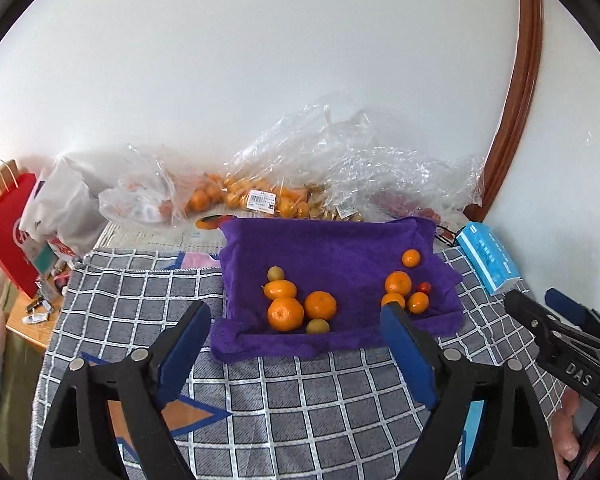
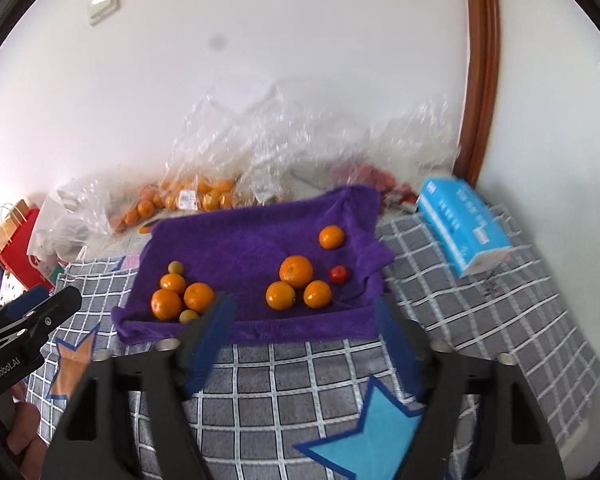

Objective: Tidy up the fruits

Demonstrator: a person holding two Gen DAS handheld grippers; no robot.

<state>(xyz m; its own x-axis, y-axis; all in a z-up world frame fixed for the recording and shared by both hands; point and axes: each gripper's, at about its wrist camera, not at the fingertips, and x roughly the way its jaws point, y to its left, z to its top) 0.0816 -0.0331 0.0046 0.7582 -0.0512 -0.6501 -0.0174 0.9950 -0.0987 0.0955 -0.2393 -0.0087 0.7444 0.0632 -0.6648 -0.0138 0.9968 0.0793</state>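
L gripper (image 1: 296, 316): blue-padded fingers wide apart, nothing btwn them, held low over the checked grey cloth (image 1: 284, 396) just short of the purple towel (image 1: 340, 248). R gripper (image 2: 304, 312): jaws likewise spread, holding nothing, same side of towel; R-wrist view is motion-blurred. Each gripper shows at the edge of the other's view.

Nothing stands btwn either tool and the fruit except the towel's rumpled near hem, which rides up as a low fold. R gripper's left finger overlaps the near-left fruit group in its own view; can't tell if touching.

Towel: rectangle, long axis running left-right across the table, edges bunched up all round. Fruit sits on it in two clusters, well apart.
- Left cluster: 3 mandarins (image 1: 285, 313) touching one another, w/ two small olive-green fruits (image 1: 318, 326), one at the back, one at the front.
- Right cluster: 3 mandarins (image 2: 296, 271) packed together, a small red fruit (image 2: 339, 274) just beside them on the right, and a lone mandarin (image 2: 331, 237) farther back.
Mandarins round, glossy orange, green stem dimples facing up or toward cam on a few; no clear long axis.

Beyond the towel, against the white wall: crumpled clear plastic bags (image 1: 260, 184) w/ more orange fruit + price label. Blue tissue pack (image 2: 462, 226) at right, long axis angled toward the back wall. Red paper bag (image 1: 8, 232) far left.
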